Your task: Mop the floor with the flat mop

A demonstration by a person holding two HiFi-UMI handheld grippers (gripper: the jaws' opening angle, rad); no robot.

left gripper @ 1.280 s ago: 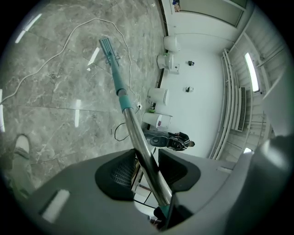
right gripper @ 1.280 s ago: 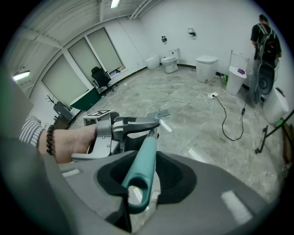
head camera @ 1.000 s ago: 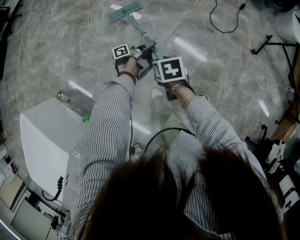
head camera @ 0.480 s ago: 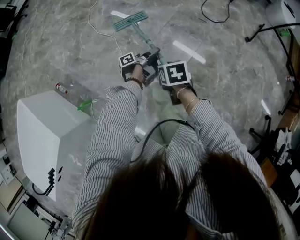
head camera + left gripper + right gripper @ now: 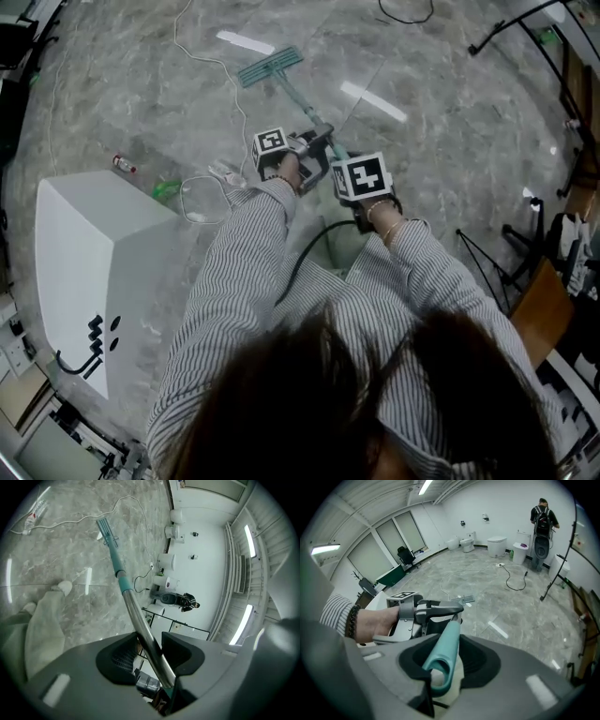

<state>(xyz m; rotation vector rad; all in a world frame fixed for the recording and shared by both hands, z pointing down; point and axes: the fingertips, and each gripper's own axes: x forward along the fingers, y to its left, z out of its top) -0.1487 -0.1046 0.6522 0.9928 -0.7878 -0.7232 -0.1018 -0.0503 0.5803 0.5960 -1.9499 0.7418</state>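
The head camera sits above the person's hair [image 5: 309,403] and faces steeply down onto the marble floor [image 5: 450,112] from standing height. The left tool's [image 5: 317,148] camera rides close behind its jaws, rolled sideways, and sights down the mop [image 5: 123,581] shaft to the floor. The right tool's [image 5: 445,660] camera, equally close, faces almost level across the room. All three views share the mop head [image 5: 270,66] and the white cable [image 5: 202,58].
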